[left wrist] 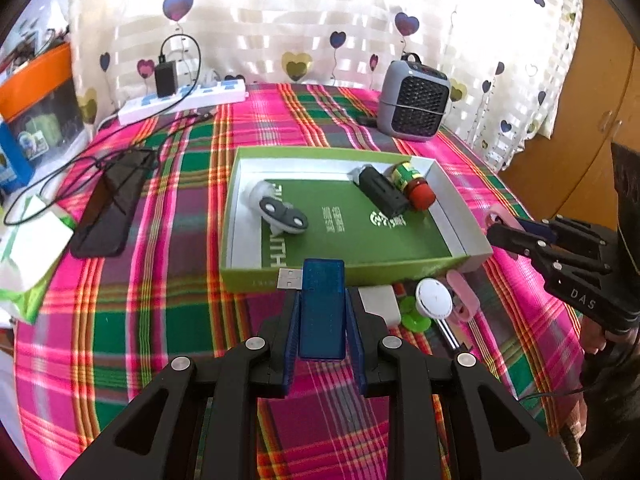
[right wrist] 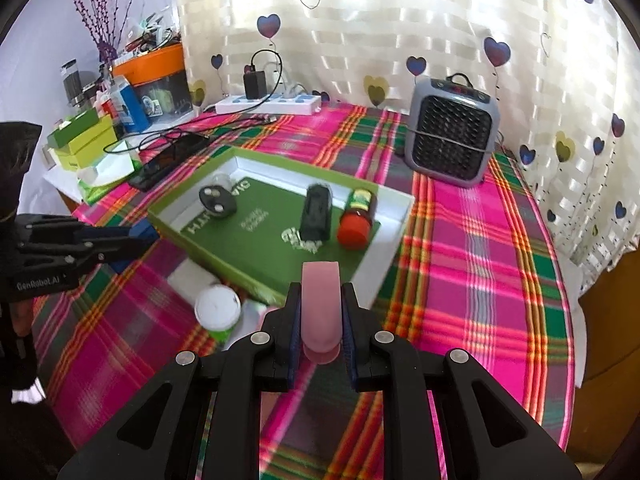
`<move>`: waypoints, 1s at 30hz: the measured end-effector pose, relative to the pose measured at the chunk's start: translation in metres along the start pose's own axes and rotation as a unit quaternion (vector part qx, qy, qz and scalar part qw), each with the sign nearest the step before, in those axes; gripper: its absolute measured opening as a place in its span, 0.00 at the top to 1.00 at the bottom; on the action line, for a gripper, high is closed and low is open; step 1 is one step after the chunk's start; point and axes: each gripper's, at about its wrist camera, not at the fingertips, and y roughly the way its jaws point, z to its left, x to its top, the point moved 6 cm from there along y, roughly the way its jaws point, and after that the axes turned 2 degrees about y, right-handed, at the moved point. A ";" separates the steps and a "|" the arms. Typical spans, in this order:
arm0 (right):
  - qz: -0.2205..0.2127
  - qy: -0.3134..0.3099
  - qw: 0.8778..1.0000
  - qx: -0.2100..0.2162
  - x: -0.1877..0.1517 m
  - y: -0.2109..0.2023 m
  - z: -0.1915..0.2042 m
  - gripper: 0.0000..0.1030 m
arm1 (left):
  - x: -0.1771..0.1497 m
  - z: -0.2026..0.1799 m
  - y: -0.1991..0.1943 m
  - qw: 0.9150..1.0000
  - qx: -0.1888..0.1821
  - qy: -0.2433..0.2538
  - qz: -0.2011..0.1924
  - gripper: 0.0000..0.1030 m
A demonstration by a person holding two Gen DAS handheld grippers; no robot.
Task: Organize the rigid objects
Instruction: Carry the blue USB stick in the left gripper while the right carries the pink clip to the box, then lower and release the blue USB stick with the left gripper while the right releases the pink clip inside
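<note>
The left claw (left wrist: 322, 312) is closed on a blue USB stick (left wrist: 322, 304), held just in front of the green box (left wrist: 348, 272). The right claw (right wrist: 320, 312) is clamped on a pink clip (right wrist: 320, 300), at the box's near right corner. Inside the box lie a red-capped bottle (left wrist: 414, 186), a black block (left wrist: 382, 192) and a grey piece (left wrist: 284, 216). A white lid (left wrist: 434, 298) sits on the desk (left wrist: 160, 320) before the box.

grey heater (right wrist: 452, 136), power strip (right wrist: 269, 105), phone (left wrist: 110, 204)
</note>
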 end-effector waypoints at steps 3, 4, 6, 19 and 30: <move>0.001 -0.001 1.000 0.005 0.010 0.005 0.002 0.82 | 0.006 0.002 0.002 1.000 0.002 0.002 -0.005 0.79; 0.003 -0.001 1.000 0.010 0.015 0.008 0.003 0.82 | 0.009 0.002 0.004 1.000 0.002 0.001 -0.005 0.79; 0.005 0.001 1.000 0.017 0.022 0.013 0.004 0.82 | 0.013 0.004 0.006 1.000 -0.002 -0.003 -0.006 0.79; 0.035 -0.019 0.998 0.040 0.059 0.068 0.025 0.82 | 0.030 0.028 0.031 0.999 0.016 -0.031 -0.007 0.79; 0.076 -0.021 0.996 0.046 0.073 0.119 0.030 0.82 | 0.031 0.032 0.048 0.999 0.019 -0.030 0.006 0.80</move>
